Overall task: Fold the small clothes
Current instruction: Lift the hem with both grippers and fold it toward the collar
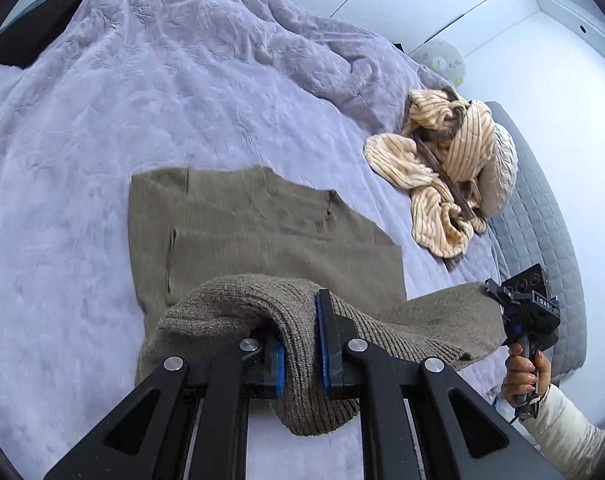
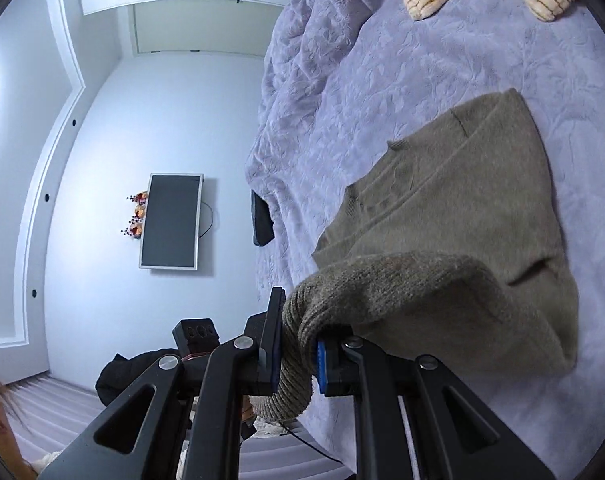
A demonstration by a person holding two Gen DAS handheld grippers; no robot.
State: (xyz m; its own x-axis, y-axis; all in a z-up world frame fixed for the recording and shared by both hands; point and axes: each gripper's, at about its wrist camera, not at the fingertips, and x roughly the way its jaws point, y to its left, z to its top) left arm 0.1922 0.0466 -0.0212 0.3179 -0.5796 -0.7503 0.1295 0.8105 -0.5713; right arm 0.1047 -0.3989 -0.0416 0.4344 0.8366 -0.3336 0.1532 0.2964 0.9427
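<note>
My left tongs (image 1: 300, 340) and right tongs (image 2: 296, 354) each pinch the olive knit sweater's ribbed hem (image 1: 302, 392), clamped tight; uneven carrying could skew the fold or drag the body (image 1: 242, 224) across the bed (image 1: 82, 140).

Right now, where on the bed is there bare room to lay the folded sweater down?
Bare lilac bedspread lies left of the olive sweater, and a strip runs between it and the rumpled blanket ridge. Right is crowded: the striped cream garment heaps against a grey pillow. Both left gripper and right gripper pinch the ribbed hem.

Two fisheye views along the tongs, close over a bed
Both share the olive-brown knitted sweater (image 1: 262, 224) (image 2: 442, 216) just ahead on the lilac plush bedspread (image 1: 142, 100) (image 2: 382, 80)
</note>
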